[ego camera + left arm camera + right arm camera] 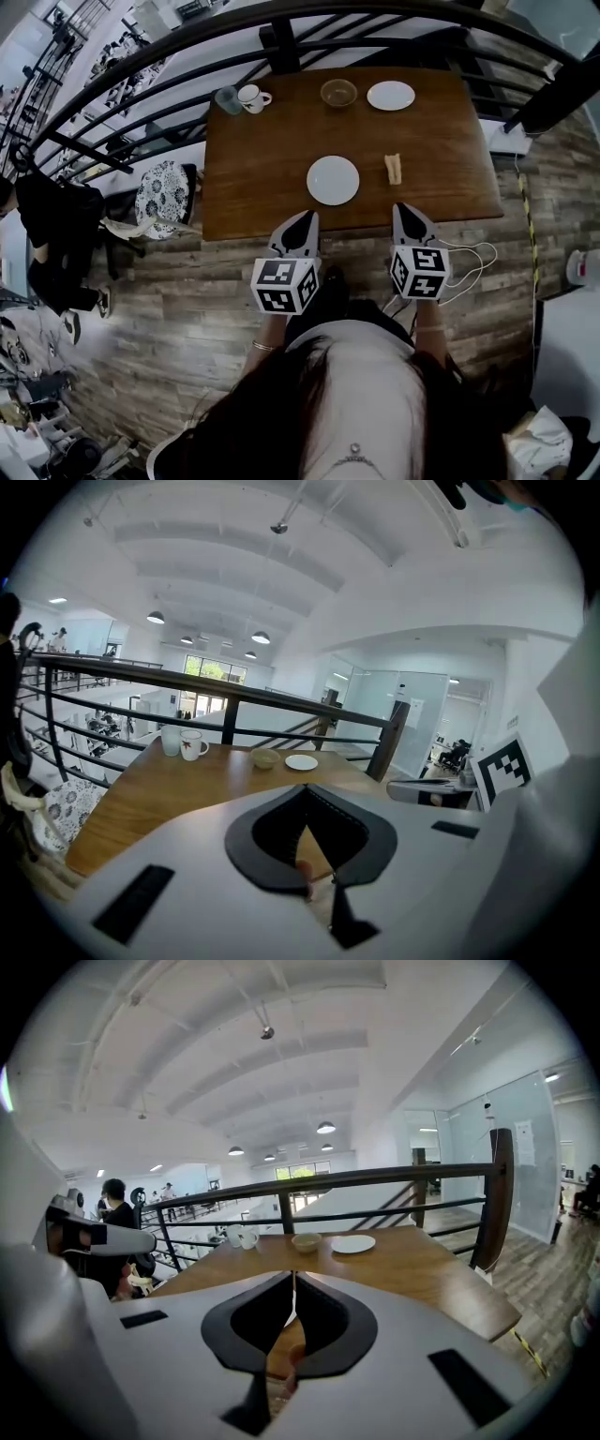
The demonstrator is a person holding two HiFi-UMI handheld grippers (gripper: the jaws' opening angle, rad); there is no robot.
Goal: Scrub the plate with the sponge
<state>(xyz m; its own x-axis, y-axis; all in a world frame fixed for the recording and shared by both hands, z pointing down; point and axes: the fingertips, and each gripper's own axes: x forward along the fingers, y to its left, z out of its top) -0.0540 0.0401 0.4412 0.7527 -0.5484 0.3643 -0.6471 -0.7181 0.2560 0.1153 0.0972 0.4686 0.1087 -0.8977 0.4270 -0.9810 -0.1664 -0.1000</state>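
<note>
Two marker cubes (284,284), each printed with bold black-and-white squares, ride on the tools. A small red mark shows on the white mug (251,97) at the far left of the surface.

The person holds both tools out in front, side by side and level with each other. The tips point away and a little downward at the near edge of the brown wooden surface (441,159). The left tool (300,221) has its jaws pressed together with nothing between them, and so does the right tool (407,212). A white cable (469,258) loops off the right one.

The plate (333,180) lies flat just past the near edge, beyond the gap between the two tools. The sponge (393,168), a pale strip, lies to its right, apart from it and just beyond the right tool. Along the far edge stand a clear cup (228,99) touching the mug, a bowl (338,92) and a second plate (390,95).

A black railing (141,98) curves behind the surface. The floor (187,309) is grey-brown planks, and a chair (164,192) with a patterned cushion sits to the left.
</note>
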